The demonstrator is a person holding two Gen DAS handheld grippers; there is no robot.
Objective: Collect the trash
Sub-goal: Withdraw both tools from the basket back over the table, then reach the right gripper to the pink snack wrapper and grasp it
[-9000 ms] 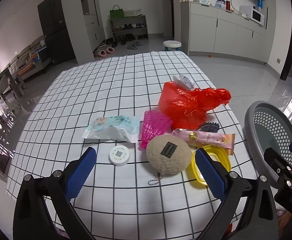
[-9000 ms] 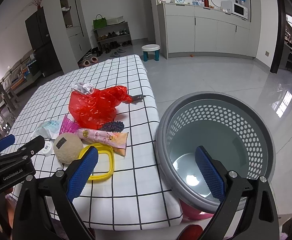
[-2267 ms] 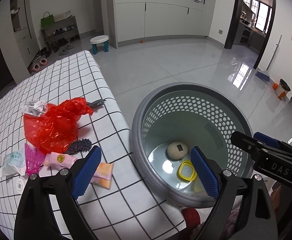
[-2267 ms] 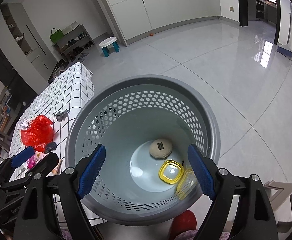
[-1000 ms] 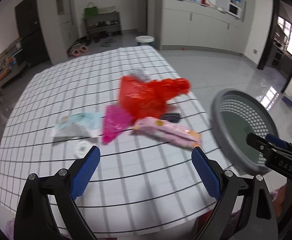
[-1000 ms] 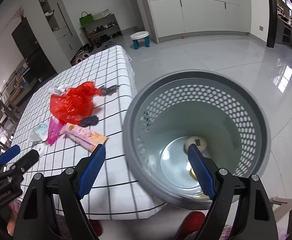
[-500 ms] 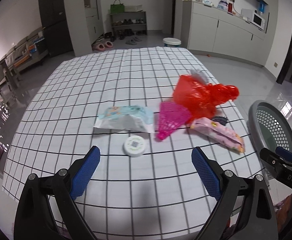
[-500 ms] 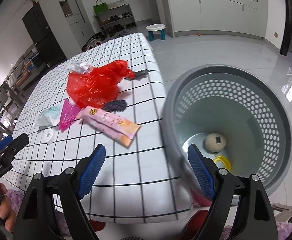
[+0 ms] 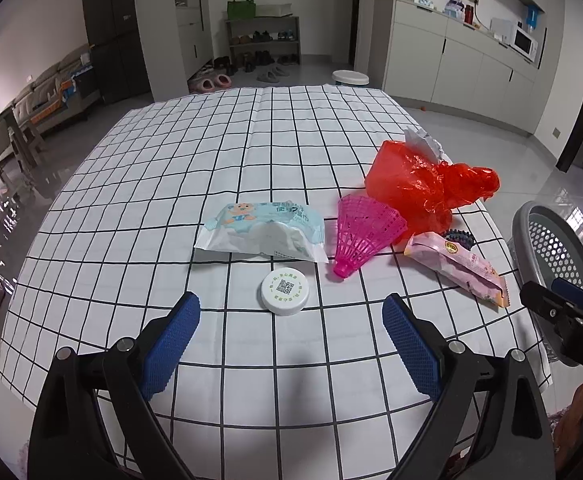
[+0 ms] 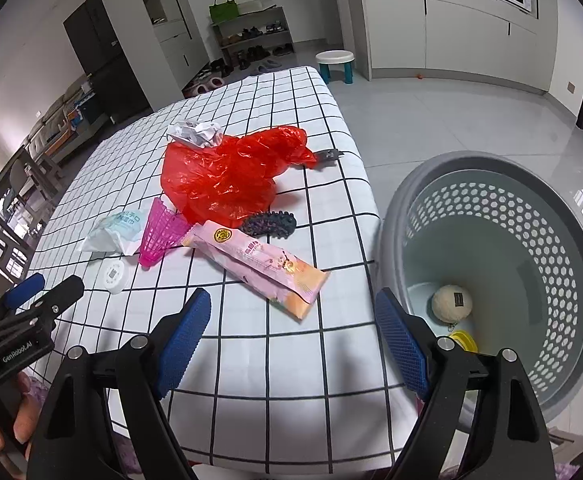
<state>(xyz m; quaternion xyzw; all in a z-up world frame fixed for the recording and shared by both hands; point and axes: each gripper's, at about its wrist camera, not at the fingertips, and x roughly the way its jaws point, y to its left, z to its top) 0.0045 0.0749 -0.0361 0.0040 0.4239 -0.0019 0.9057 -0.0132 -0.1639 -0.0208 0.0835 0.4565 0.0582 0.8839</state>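
Grey perforated plastic forms the basket [image 10: 491,184] that stands on the floor just beside the table [image 10: 291,360] edge, and at its bottom I see a round beige ball [image 10: 451,303] and part of a yellow ring-shaped item [image 10: 464,340], touching or nearly so. I judge the collection partly done: the remaining trash lies on the checked cloth. My left gripper [image 9: 287,334] hovers with fingers apart and empty, directly short of the white cap [image 9: 284,291]; beyond it lie the wipes packet [image 9: 263,232], pink shuttlecock [image 9: 361,232] and red plastic bag [image 9: 419,184]. My right gripper [image 10: 293,336] is likewise spread and empty, nearest the pink wrapper [image 10: 257,264], with a dark spiky item [image 10: 269,222] behind it. Next move, in my judgement: lower each gripper squarely over its nearest piece; the flat cap and wrapper will call for a low, level approach.
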